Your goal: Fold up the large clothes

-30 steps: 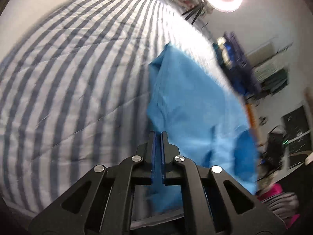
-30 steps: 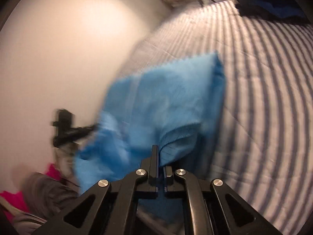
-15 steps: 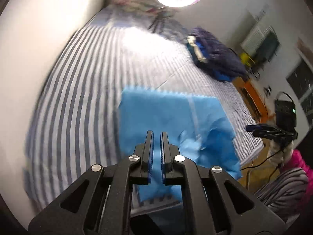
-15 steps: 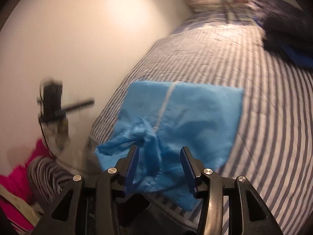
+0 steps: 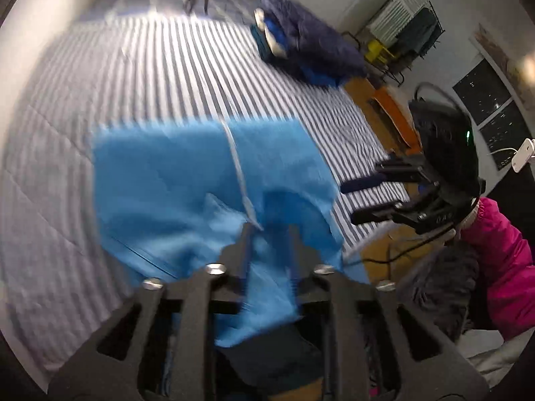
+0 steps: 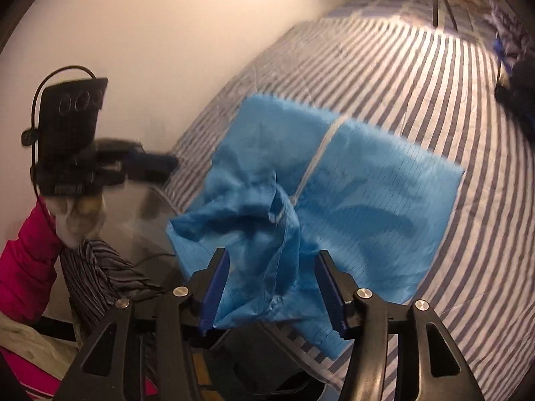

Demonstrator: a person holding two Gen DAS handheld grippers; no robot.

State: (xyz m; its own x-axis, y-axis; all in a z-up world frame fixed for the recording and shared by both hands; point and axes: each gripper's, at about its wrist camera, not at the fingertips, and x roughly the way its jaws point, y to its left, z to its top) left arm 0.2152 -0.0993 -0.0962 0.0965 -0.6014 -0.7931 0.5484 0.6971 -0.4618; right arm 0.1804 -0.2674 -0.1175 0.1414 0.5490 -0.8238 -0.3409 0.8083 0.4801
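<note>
One blue garment [image 6: 361, 200] lies on the striped bedcover [image 6: 418, 77], near the bed's edge closest to the person. Its pale zipper line [image 6: 317, 157] runs from the far hem toward the grippers, and along that line the cloth has its length; the far part lies flat and squared, while the near part is bunched and hangs over the edge.

From the left wrist, the left gripper [image 5: 269, 230] angles down over the crumpled near end, its jaws parting, with cloth showing in the gap but not pinched. This view also takes in the right gripper [image 5: 354, 200] out at the bed's right edge, a pink sleeve [image 5: 495, 250], a dark pile of clothes [image 5: 311, 50] farther up the bed, and a rack [image 5: 411, 23] by the wall.

From the right wrist, the right gripper [image 6: 271, 260] tilts down likewise, jaws widening well apart, the rumpled fold between them untouched. Here the left gripper [image 6: 157, 163] appears before a bare wall [image 6: 167, 33].
</note>
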